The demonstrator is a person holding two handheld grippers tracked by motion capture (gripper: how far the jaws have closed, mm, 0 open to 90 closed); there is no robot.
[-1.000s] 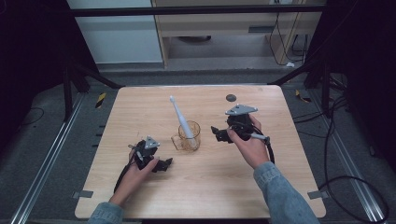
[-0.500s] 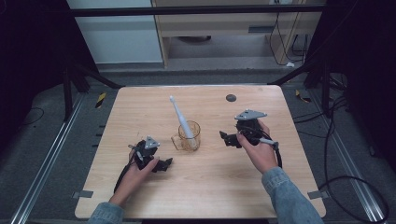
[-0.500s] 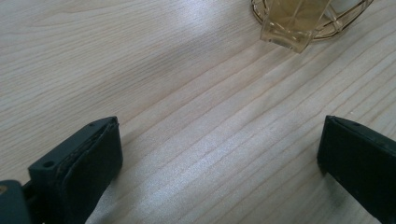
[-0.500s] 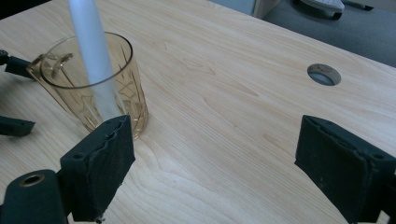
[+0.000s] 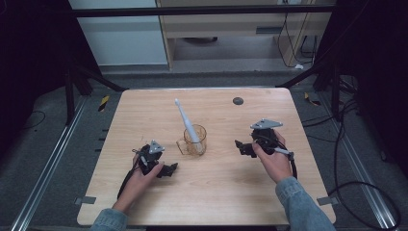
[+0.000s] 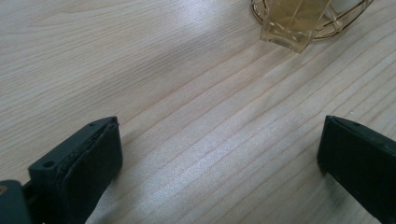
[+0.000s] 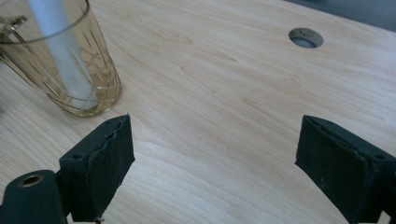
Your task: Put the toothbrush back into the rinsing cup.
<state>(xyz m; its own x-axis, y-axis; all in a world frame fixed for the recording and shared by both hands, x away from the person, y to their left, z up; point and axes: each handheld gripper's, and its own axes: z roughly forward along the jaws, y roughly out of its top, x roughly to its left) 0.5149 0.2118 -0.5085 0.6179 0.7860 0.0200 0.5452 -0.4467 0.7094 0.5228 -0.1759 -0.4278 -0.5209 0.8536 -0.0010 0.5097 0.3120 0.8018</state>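
Observation:
An amber glass mug [image 5: 195, 140] stands near the middle of the wooden table [image 5: 144, 110], with a white toothbrush [image 5: 184, 120] leaning in it, head up toward the far left. The glass [image 7: 60, 70] and the brush handle [image 7: 60, 51] appear at the upper left of the right gripper view. The mug's base [image 6: 299, 23] shows at the top of the left gripper view. My left gripper [image 5: 171, 169] rests on the table left of the mug, open and empty. Right of the mug, my right gripper [image 5: 242, 147] is open and empty too.
A round cable hole [image 5: 237, 101] sits in the tabletop at the far right, also seen as a hole [image 7: 306, 37] in the right gripper view. Cables [image 5: 356, 187] trail on the floor to the right of the table. A cabinet [image 5: 226, 29] stands beyond the far edge.
My right gripper has drawn back from the mug, toward the right and nearer the person. The left gripper, the mug and the toothbrush have stayed put.

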